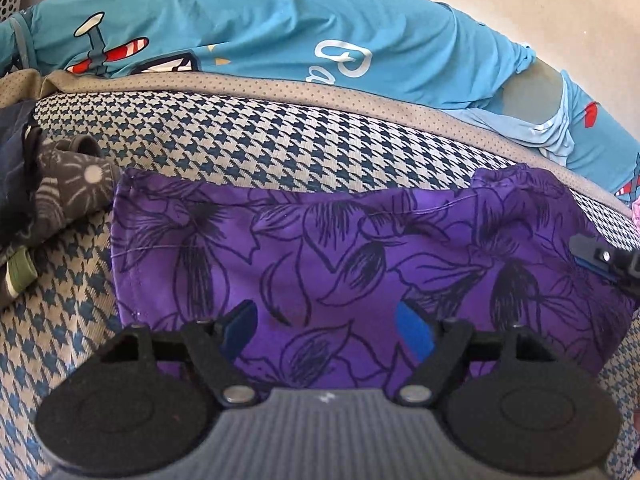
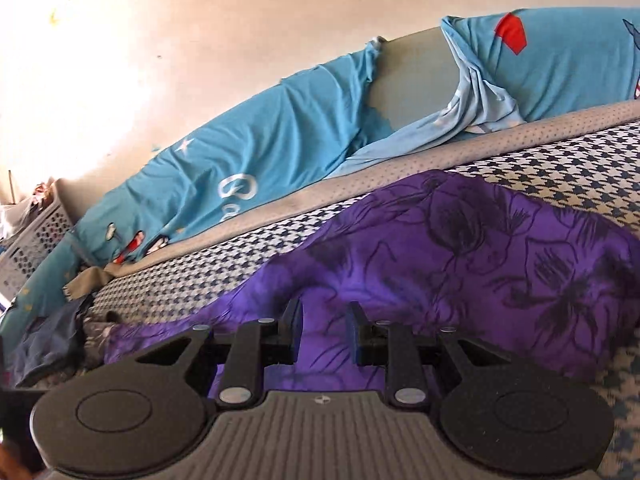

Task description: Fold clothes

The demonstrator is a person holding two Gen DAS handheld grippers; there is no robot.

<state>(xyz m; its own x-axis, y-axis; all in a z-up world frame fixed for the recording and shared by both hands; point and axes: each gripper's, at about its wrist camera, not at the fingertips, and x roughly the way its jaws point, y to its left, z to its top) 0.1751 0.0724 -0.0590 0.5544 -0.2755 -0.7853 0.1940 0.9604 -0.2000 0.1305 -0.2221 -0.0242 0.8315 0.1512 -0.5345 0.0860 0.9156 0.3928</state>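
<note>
A purple cloth (image 1: 360, 264) with dark flower outlines lies folded into a wide band on the houndstooth bed cover (image 1: 240, 136). My left gripper (image 1: 324, 312) hovers over its near edge with the blue pads wide apart and nothing between them: open. In the right wrist view the same purple cloth (image 2: 460, 248) humps up ahead. My right gripper (image 2: 325, 306) sits low over it, its pads a narrow gap apart. Cloth shows through that gap, but I see no pinch. The right gripper's finger (image 1: 600, 260) also shows at the cloth's right end.
Dark grey patterned garments (image 1: 72, 188) are piled left of the purple cloth. A long blue printed cushion (image 1: 280, 40) runs along the wall behind the bed. A perforated laundry basket (image 2: 36, 232) stands at the far left.
</note>
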